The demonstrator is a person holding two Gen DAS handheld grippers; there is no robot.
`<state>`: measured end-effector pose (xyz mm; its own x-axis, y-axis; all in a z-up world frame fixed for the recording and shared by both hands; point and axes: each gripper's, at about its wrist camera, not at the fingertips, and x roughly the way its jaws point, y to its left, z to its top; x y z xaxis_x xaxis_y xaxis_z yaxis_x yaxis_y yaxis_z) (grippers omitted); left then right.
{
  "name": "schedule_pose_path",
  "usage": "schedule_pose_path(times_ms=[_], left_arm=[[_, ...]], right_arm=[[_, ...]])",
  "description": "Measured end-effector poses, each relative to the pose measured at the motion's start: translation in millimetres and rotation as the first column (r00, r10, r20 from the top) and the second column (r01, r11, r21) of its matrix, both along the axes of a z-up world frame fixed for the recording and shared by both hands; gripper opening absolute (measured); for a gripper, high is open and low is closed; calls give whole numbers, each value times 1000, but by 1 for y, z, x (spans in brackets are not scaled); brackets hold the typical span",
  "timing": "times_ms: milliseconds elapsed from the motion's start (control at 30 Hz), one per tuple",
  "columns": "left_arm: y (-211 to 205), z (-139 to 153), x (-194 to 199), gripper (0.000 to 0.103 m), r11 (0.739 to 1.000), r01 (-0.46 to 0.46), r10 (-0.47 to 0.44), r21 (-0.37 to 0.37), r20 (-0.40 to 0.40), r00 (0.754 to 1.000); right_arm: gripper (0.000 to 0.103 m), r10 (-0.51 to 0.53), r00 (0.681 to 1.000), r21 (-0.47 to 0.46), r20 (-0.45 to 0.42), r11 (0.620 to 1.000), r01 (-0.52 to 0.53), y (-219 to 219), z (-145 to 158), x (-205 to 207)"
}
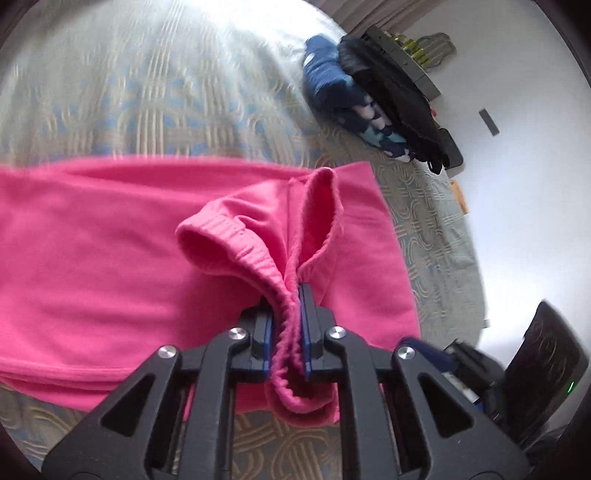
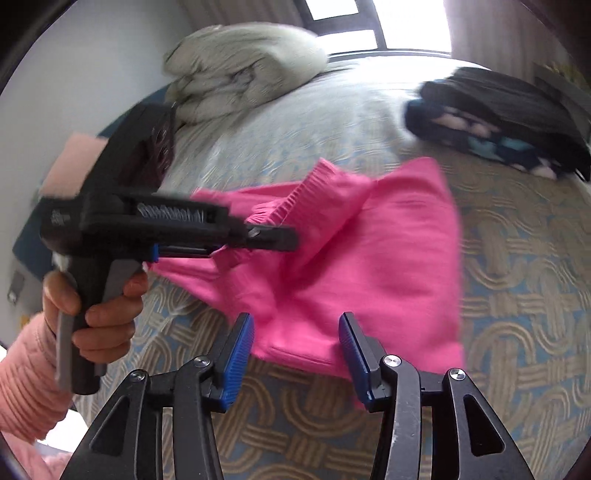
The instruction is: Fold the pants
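Pink pants (image 1: 110, 258) lie on the bedspread (image 1: 147, 92), patterned w/ tan loops on pale blue, spread wide and partly folded over themselves; in the right wrist view the pants (image 2: 388, 258) sit mid-bed, near edge just in front of the right gripper. The ribbed elastic waistband (image 1: 258, 251) is bunched up and lifted off the rest of the fabric, w/ a loop of it hanging down below the fingers. Left gripper (image 1: 287, 325) is clamped tight on that waistband, blue pads pressed against the fabric on both sides. From the right wrist view the left gripper (image 2: 273, 236) shows side-on, held by the person's left hand (image 2: 99, 314) in a pink knit sleeve, its tip at the raised waistband (image 2: 295, 199). Right gripper (image 2: 295, 354) is spread wide, nothing between its blue pads (image 2: 236, 354); it hovers just over the near hem of the pants, not touching as far as can be told. Farther back on the bed: a pile of dark clothes (image 2: 509, 122), navy and black w/ light patches, well apart from the pants; same pile (image 1: 376, 107) shows in the left wrist view. A bundled pale duvet (image 2: 240, 66) lies at the bed's far end, under a bright window (image 2: 369, 22).
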<state>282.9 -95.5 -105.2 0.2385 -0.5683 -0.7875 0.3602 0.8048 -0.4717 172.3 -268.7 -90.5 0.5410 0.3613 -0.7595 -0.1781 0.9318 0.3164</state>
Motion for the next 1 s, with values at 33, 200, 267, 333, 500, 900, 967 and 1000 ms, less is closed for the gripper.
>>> schedule_pose_path(times_ms=[33,200,267,333,500,900,967,1000], left_arm=[[-2,10,-4,13,1000,13,-13,15,45,999],[-1,61,-15,13,995,26,-47,96,231,972],[6,79,-15,13,989,20,-62,144,296,953],[23,90,-10,14,982,-8,-56,188,335,941],[79,74,7,14,958,-110,19,266,322,946],[124,51,11,14,953,-185,122,240,256,959],[123,57,9,14,953,-180,109,244,278,954],[124,58,9,14,953,-180,107,245,284,953]], right_arm=[[49,-21,1000,9,2,1000,21,-7,0,2],[50,-153,988,102,-17,983,153,-45,4,4],[50,-208,978,128,-27,969,209,-59,6,2],[52,-232,972,156,-35,959,235,-66,6,2],[57,-249,966,150,-73,954,258,-67,-1,8],[57,-175,969,45,-175,982,185,-25,-26,25],[57,-156,973,31,-173,986,164,-19,-27,28],[57,-148,974,22,-171,988,154,-17,-27,29]])
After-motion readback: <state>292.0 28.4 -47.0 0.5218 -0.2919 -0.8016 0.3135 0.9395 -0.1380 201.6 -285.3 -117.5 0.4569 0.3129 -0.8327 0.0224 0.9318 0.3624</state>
